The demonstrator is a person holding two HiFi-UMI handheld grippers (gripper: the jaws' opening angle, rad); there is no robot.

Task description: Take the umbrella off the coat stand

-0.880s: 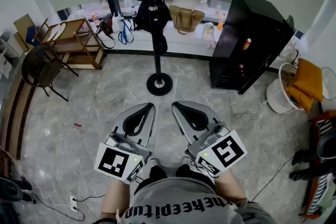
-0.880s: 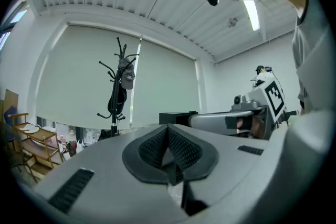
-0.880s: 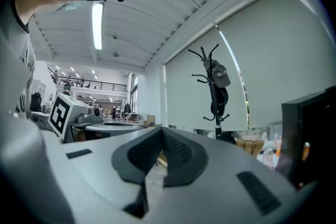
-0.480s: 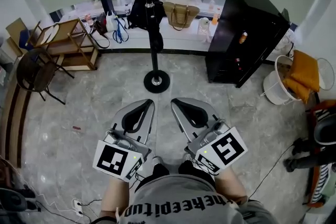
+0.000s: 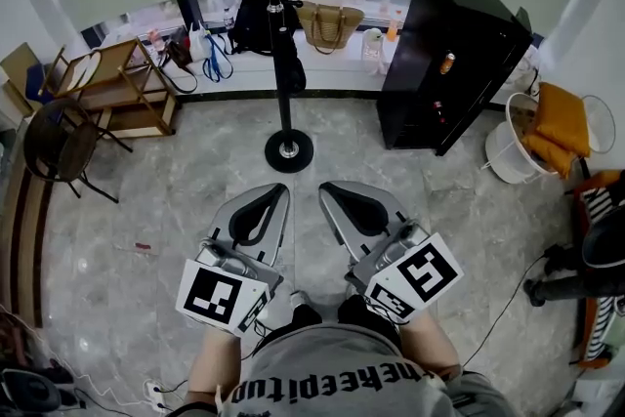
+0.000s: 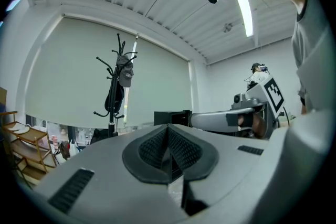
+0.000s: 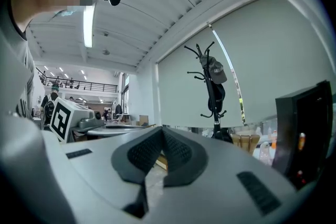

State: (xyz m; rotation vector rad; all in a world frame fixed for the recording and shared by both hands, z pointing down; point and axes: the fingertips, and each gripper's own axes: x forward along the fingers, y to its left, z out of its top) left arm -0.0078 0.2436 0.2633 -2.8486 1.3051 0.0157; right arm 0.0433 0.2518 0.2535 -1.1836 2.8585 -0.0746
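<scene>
A black coat stand (image 5: 283, 44) rises from a round base (image 5: 289, 151) on the stone floor, some way ahead of me. A dark folded umbrella (image 6: 113, 99) hangs from its upper hooks, just below a grey cap (image 6: 125, 73); the right gripper view shows the same umbrella (image 7: 214, 94). My left gripper (image 5: 273, 194) and right gripper (image 5: 332, 192) are held side by side, level, pointing towards the stand and well short of it. On each gripper the ribbed pads (image 6: 157, 147) meet, so both are shut with nothing held.
A tall black cabinet (image 5: 449, 63) stands right of the stand. On the left are a wooden rack (image 5: 117, 83) and a dark chair (image 5: 59, 137). A tan handbag (image 5: 330, 22) and a black bag (image 5: 252, 20) rest on the window ledge. A white basket (image 5: 508, 156) holds orange cloth.
The room has slid slightly left and up in the head view. Both grippers keep their place side by side and stay shut.
</scene>
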